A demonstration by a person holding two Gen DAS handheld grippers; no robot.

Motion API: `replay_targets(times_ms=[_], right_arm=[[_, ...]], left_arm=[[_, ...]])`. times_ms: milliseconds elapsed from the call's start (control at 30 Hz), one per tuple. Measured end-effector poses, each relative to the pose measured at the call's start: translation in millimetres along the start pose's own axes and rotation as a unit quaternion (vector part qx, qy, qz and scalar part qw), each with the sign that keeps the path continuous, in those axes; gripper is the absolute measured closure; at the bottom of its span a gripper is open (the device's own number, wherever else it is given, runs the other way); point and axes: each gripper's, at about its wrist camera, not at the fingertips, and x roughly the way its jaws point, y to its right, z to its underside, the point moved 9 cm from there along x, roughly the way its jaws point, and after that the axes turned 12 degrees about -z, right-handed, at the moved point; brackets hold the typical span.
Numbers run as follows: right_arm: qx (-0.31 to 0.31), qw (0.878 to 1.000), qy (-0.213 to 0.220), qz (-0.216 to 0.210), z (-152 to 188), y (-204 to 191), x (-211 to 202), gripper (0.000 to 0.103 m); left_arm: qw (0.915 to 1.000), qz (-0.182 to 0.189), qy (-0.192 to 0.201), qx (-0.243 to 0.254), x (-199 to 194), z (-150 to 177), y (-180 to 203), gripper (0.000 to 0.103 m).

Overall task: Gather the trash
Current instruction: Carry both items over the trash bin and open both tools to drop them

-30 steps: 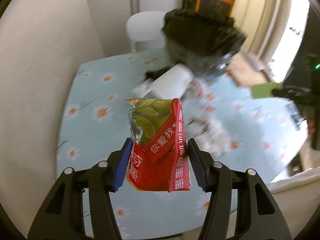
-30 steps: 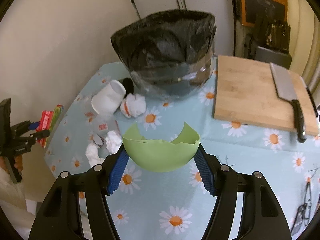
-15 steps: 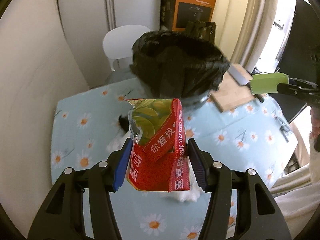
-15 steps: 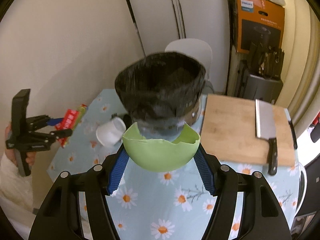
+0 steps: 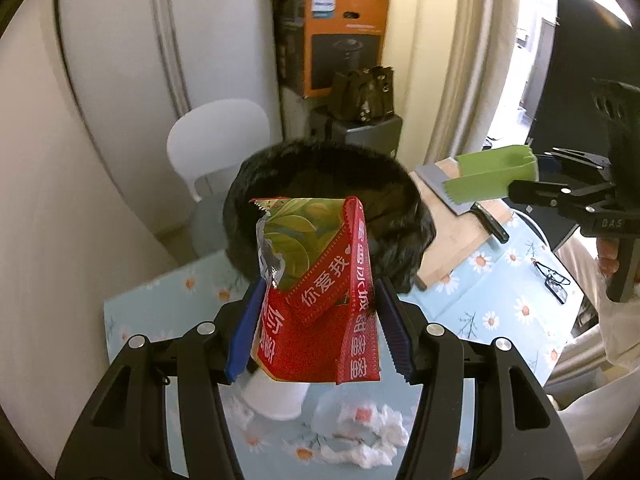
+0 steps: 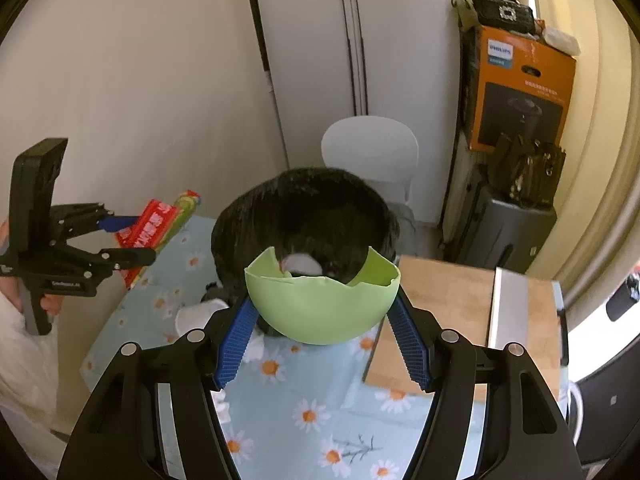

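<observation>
My left gripper (image 5: 318,304) is shut on a red and green snack wrapper (image 5: 320,296), held above the table just in front of the black-lined trash bin (image 5: 320,184). My right gripper (image 6: 322,312) is shut on a broken green bowl shard (image 6: 324,308), also raised near the trash bin (image 6: 304,216), whose open mouth shows a white scrap inside. Each gripper appears in the other's view: the right gripper (image 5: 516,184) with the green shard at the right, the left gripper (image 6: 128,236) with the wrapper at the left.
Crumpled white tissues (image 5: 360,428) and a toppled white cup (image 5: 276,400) lie on the daisy-print tablecloth (image 6: 304,412). A wooden cutting board (image 6: 448,312) carries a cleaver (image 6: 508,312). Glasses (image 5: 554,278) lie at the right edge. A white chair (image 6: 370,148) stands behind the bin.
Both grippers have risen with their loads still held, so the bin's open mouth now shows from above. The left gripper has also swung closer to the bin.
</observation>
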Motion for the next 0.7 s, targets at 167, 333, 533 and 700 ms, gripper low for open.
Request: replay_targets(times_ms=[167,333,533,700], right_arm=[[-0.011,1.000,-0.001,-0.004,-20,3,15,0.042],[-0.022,1.000,-0.006,-0.013,-33,6,34,0.042],[-0.012,1.000,0.018,-0.020,-47,13,50,0.022],[0.005,1.000,0.029,0.004,-45,24,52,0.017]], left_arm=[[0.9997,0.016,0.005,0.016,18,-26,6,0.046],[0.9993,0.024,0.008,0.026,38,-44,8,0.046],[0.9993,0.009,0.033,0.014,55,-58,6,0.008],[0.9996,-0.002,0.028,-0.005,62,-47,-4,0.006]])
